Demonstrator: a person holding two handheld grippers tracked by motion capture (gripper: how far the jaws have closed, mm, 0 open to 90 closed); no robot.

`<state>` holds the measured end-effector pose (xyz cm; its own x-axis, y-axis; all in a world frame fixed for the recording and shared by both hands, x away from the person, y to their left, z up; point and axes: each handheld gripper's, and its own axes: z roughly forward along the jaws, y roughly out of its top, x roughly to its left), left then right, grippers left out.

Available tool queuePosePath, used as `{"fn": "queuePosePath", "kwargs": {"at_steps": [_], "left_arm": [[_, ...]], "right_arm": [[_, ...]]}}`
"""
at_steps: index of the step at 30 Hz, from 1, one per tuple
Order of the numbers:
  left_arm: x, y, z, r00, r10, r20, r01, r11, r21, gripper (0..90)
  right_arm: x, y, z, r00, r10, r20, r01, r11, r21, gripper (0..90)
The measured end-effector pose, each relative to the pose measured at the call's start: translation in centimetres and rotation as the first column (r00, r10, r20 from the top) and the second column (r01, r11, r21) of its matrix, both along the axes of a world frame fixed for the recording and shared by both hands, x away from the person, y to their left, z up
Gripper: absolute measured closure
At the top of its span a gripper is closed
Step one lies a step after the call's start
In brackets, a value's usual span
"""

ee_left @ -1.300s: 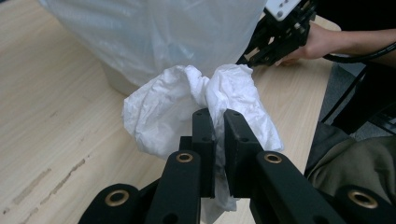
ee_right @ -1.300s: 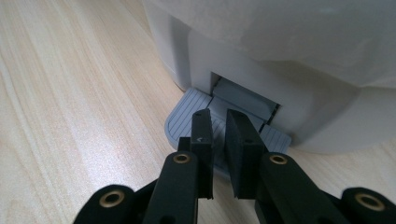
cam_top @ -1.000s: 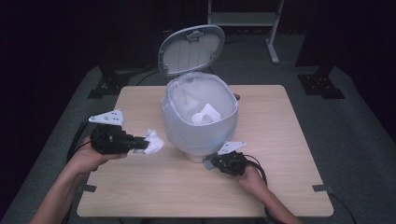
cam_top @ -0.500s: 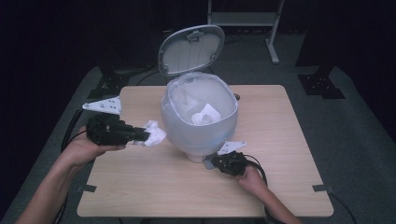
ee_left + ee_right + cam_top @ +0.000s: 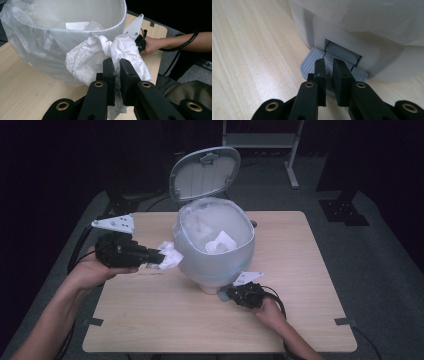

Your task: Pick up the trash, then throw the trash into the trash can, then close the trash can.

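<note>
A white pedal bin (image 5: 215, 255) lined with a clear bag stands mid-table, its grey lid (image 5: 205, 172) tipped up and back. Crumpled white paper (image 5: 220, 242) lies inside it. My left gripper (image 5: 159, 256) is shut on another wad of crumpled white paper (image 5: 170, 256) just left of the bin's wall, below the rim. In the left gripper view that wad (image 5: 87, 57) bulges over the left gripper (image 5: 117, 62) against the bagged bin (image 5: 45, 42). My right gripper (image 5: 227, 294) is shut at the bin's foot. In the right gripper view the right gripper (image 5: 329, 62) lies over the grey ribbed pedal (image 5: 310, 62).
The wooden table (image 5: 150, 320) has bare room in front and to the right of the bin. Dark floor and a metal stand (image 5: 292, 165) lie beyond the far edge. Cables trail from both grippers off the table's near side.
My left gripper has risen with the paper wad and come a little closer to the bin's side. The right gripper and the open lid have stayed put.
</note>
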<state>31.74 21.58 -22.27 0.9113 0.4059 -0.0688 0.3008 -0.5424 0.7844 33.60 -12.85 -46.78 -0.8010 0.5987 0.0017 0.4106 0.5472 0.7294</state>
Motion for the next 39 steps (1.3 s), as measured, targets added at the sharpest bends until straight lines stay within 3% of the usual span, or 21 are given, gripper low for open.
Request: {"fn": "queuePosePath", "kwargs": {"at_steps": [18,24,39], "left_arm": [[1.4,-1.9,1.2,0.9999,-0.01,0.01,0.01,0.9999,0.008,83.9],[2.5,-2.7,2.0,0.9998,-0.008,0.019,0.007,0.9999,0.015,83.9],[3.9,-4.7,2.3,0.9998,-0.016,0.015,0.015,0.9995,0.027,83.9]], "right_arm": [[0.0,0.0,0.0,1.0,0.001,0.0,-0.001,1.0,-0.003,81.3],[0.1,0.0,0.0,1.0,0.001,0.002,-0.001,1.0,-0.002,81.3],[0.0,0.0,0.0,1.0,0.003,0.003,-0.003,1.0,-0.002,81.3]]}}
